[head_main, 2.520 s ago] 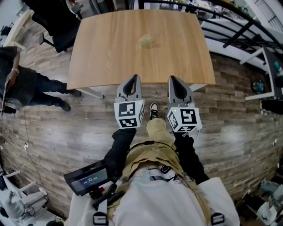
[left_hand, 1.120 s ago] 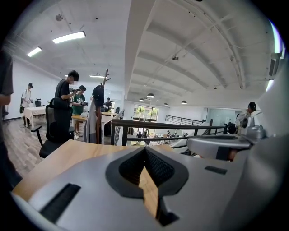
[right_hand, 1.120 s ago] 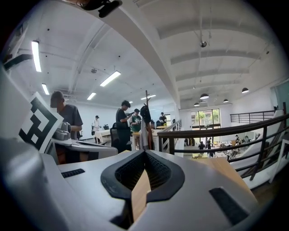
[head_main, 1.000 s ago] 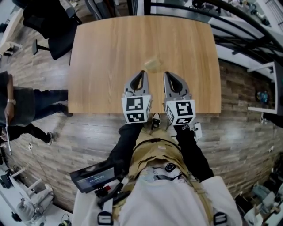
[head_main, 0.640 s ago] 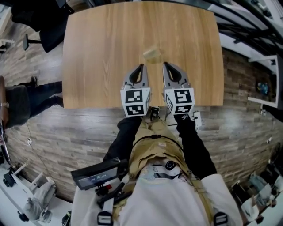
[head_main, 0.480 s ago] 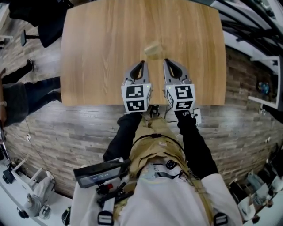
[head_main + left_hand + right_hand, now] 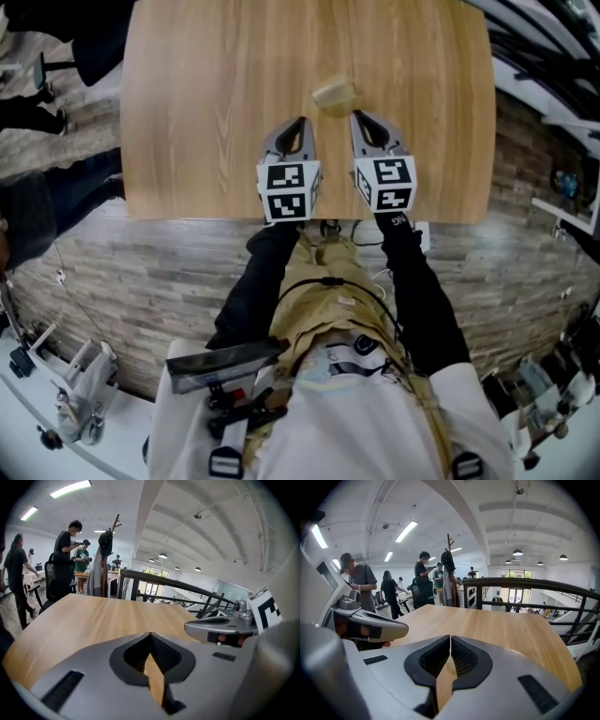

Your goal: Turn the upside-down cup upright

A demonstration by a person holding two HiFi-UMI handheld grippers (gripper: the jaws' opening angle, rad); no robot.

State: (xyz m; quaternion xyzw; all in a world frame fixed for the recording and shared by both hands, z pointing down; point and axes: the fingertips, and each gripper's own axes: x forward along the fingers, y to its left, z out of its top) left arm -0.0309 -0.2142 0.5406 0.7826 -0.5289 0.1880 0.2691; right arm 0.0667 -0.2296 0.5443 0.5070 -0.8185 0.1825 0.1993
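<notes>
A small tan cup (image 7: 333, 96) stands upside down on the wooden table (image 7: 187, 112), near its middle. In the head view my left gripper (image 7: 298, 122) hovers just short of the cup and slightly to its left, jaws shut with nothing held. My right gripper (image 7: 358, 116) sits close to the cup's right side, also shut and empty. In the left gripper view the left gripper (image 7: 150, 634) has its tips meeting, and the right gripper's body (image 7: 220, 629) shows at the right. In the right gripper view the right gripper (image 7: 450, 637) is shut. The jaws hide the cup in both gripper views.
The table's near edge (image 7: 309, 221) runs just under the grippers' marker cubes. A black railing (image 7: 525, 583) runs beyond the far edge. Several people (image 7: 65, 550) stand by a coat rack (image 7: 110, 550) and a dark chair (image 7: 89, 47) past the table's far left corner.
Both grippers have moved forward over the table and lower, side by side, closing on the cup. Their jaws stayed shut. The cup has not moved on the table.
</notes>
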